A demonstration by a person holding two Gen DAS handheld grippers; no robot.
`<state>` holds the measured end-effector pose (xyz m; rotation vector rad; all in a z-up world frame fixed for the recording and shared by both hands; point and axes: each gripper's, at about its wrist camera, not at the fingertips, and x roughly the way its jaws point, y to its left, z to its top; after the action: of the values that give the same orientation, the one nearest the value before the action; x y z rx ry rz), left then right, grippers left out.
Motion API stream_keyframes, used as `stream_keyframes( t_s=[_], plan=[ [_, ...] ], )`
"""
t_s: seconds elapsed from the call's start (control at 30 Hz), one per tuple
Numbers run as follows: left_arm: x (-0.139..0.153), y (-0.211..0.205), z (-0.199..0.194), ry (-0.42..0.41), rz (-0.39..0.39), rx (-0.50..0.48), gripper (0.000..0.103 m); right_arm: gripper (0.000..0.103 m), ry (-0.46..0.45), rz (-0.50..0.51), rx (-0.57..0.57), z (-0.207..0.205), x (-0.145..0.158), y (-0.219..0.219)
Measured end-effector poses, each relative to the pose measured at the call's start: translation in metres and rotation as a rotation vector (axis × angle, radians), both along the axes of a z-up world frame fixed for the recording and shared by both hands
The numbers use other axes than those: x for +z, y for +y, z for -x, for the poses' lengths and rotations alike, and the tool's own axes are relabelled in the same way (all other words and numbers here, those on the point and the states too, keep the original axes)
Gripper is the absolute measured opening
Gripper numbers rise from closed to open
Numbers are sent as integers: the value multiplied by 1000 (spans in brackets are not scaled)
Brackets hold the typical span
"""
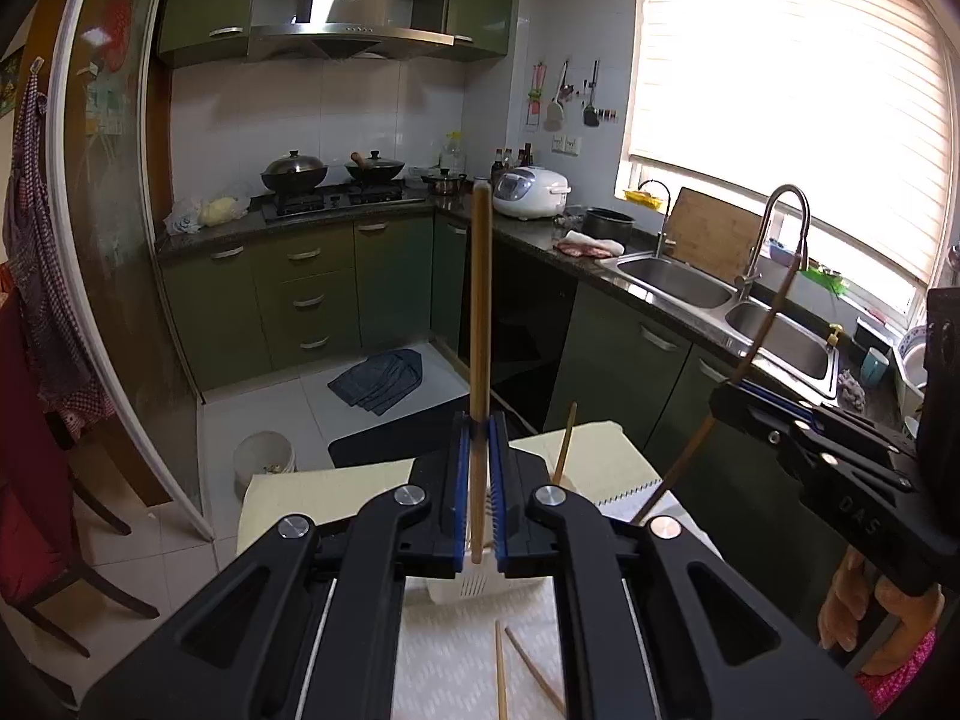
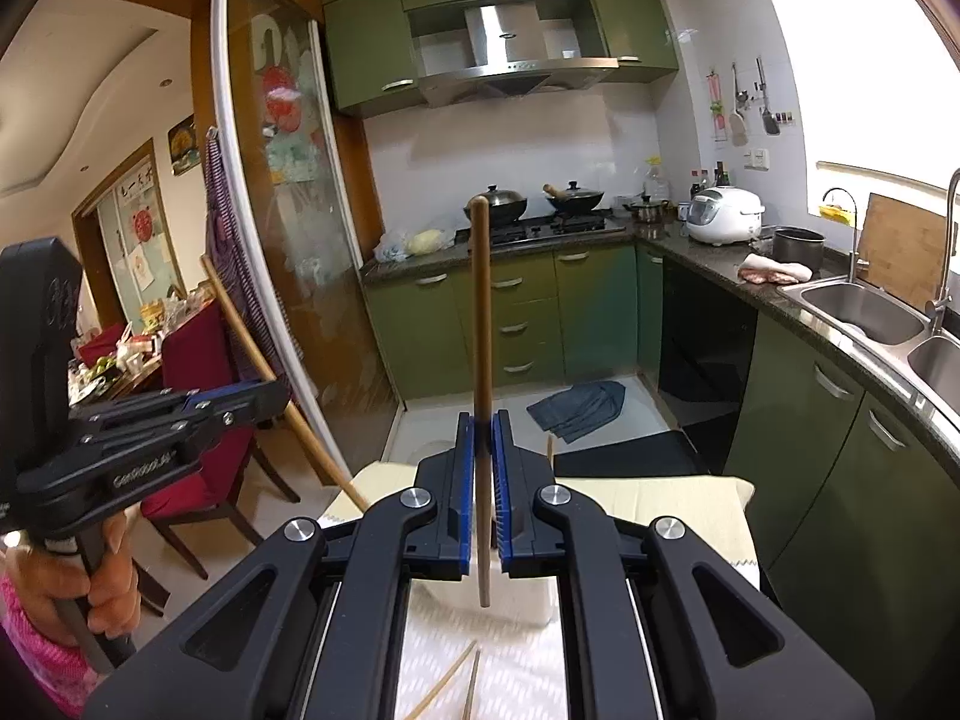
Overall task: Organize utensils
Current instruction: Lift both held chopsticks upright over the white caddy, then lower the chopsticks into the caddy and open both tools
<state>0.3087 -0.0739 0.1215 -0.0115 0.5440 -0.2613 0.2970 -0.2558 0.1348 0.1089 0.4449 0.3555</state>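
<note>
My left gripper (image 1: 480, 429) is shut on a light wooden chopstick (image 1: 480, 300) held upright above a white slotted utensil holder (image 1: 474, 588). My right gripper (image 2: 483, 429) is shut on a darker wooden chopstick (image 2: 482, 312), also upright, above the same white holder (image 2: 516, 600). Each gripper shows in the other's view: the right gripper (image 1: 729, 396) with its dark chopstick (image 1: 762, 330), the left gripper (image 2: 279, 387) with its light chopstick (image 2: 264, 369). Another chopstick (image 1: 564, 444) stands in the holder. Two loose chopsticks (image 1: 501, 672) lie on the white cloth in front.
The holder sits on a small table with a pale yellow cover (image 1: 336, 492) and a white patterned cloth (image 2: 516, 672). A kitchen counter with a double sink (image 1: 678, 282) runs along the right. A red chair (image 2: 198, 372) and a glass sliding door (image 2: 282, 240) stand at the left.
</note>
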Motion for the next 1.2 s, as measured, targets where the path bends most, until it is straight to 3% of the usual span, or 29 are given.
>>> stream_keyframes(
  t_s=[0.27, 0.67, 0.73, 0.93, 1.0, 1.13, 1.2],
  plan=[
    [-13, -2, -25, 6, -4, 14, 6, 7, -1, -12, -22, -52, -16, 2],
    [-68, -16, -44, 125, -58, -8, 7, 7, 146, 78, -14, -97, -95, 25],
    [-71, -17, -43, 136, -61, -8, 7, 17, 157, 88, -10, -98, -102, 28],
    [-63, -17, -32, 121, -63, -7, 14, 19, 126, 74, -10, -77, -96, 23],
    [-57, -15, -22, 109, -60, -10, 14, 19, 101, 69, -11, -58, -90, 17],
    [-55, -11, 4, 123, -72, -16, 26, 20, 106, 76, -10, -13, -92, 6],
    [-67, -8, 17, 159, -85, -20, 29, 27, 141, 98, -7, 9, -106, 1]
  ],
)
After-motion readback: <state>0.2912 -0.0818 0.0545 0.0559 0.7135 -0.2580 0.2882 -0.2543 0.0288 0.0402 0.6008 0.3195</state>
